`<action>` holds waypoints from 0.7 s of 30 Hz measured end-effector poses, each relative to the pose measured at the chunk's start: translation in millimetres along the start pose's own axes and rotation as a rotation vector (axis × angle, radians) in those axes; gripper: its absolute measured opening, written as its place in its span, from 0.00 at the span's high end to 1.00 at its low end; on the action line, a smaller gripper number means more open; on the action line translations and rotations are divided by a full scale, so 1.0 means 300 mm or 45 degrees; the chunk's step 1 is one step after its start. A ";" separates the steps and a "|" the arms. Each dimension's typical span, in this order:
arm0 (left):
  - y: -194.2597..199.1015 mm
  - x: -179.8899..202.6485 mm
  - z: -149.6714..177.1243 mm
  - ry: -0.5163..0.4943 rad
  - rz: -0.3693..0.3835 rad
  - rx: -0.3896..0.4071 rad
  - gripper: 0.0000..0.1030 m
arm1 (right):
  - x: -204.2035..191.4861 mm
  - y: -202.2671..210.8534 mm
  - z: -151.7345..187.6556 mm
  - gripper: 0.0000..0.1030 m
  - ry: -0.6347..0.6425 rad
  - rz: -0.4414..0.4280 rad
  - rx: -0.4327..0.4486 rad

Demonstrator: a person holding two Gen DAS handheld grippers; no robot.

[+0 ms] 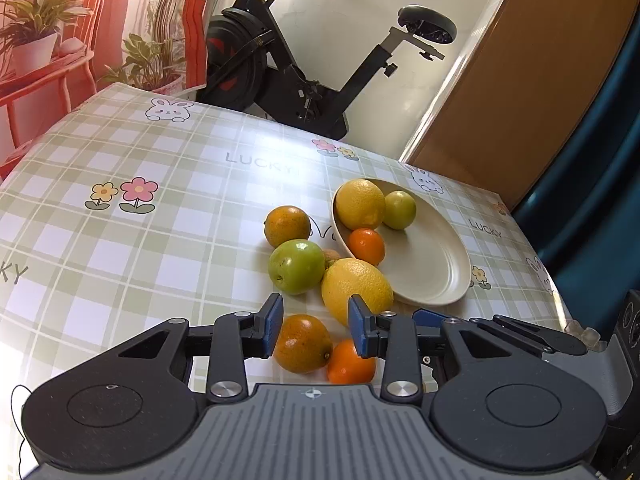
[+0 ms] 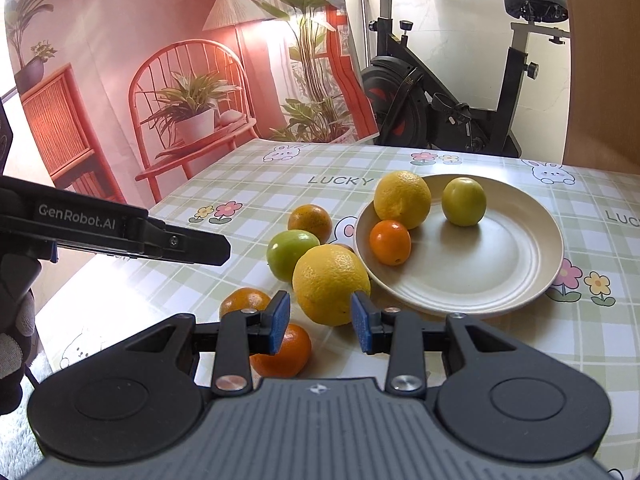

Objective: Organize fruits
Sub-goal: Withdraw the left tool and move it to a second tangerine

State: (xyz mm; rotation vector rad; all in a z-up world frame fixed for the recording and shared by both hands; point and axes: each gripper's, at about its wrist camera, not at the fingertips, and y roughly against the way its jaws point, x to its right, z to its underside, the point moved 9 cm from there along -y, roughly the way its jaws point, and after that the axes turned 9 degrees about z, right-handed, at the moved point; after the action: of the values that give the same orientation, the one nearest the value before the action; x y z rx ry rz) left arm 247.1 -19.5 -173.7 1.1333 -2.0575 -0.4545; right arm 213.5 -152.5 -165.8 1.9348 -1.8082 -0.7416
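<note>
I see the plate (image 2: 520,280) holding a lemon (image 2: 402,199), a green fruit (image 2: 464,201) and a small orange (image 2: 390,242); more fruit crowds its left rim on the checked tablecloth (image 2: 500,344). Right of the plate, open cloth runs to the edge. My left gripper (image 1: 316,322) and right gripper (image 2: 320,320) hover over the loose fruit, jaws slightly apart and empty.

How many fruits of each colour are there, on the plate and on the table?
Yellow: 2
Green: 2
Orange: 4
Small brownish one, mostly hidden: 1
Total: 9
</note>
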 end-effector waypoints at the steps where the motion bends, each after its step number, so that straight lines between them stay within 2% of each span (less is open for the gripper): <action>1: -0.001 0.000 0.012 -0.001 0.000 -0.006 0.64 | -0.004 0.000 0.005 0.64 0.001 -0.006 -0.004; 6: -0.016 -0.011 0.062 0.001 -0.013 -0.037 0.64 | -0.047 -0.005 0.040 0.64 0.043 -0.045 -0.038; 13: -0.034 0.005 0.101 -0.002 0.026 -0.080 0.64 | -0.107 -0.018 0.082 0.64 0.126 -0.097 -0.077; 21: -0.064 0.042 0.125 -0.018 0.074 -0.130 0.64 | -0.096 -0.045 0.109 0.62 0.115 -0.093 -0.118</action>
State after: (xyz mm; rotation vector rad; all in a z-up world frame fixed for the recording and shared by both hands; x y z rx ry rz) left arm 225.9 -42.0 -205.2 1.0103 -2.0495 -0.5336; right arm 203.2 -120.4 -196.6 1.9502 -1.6290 -0.7358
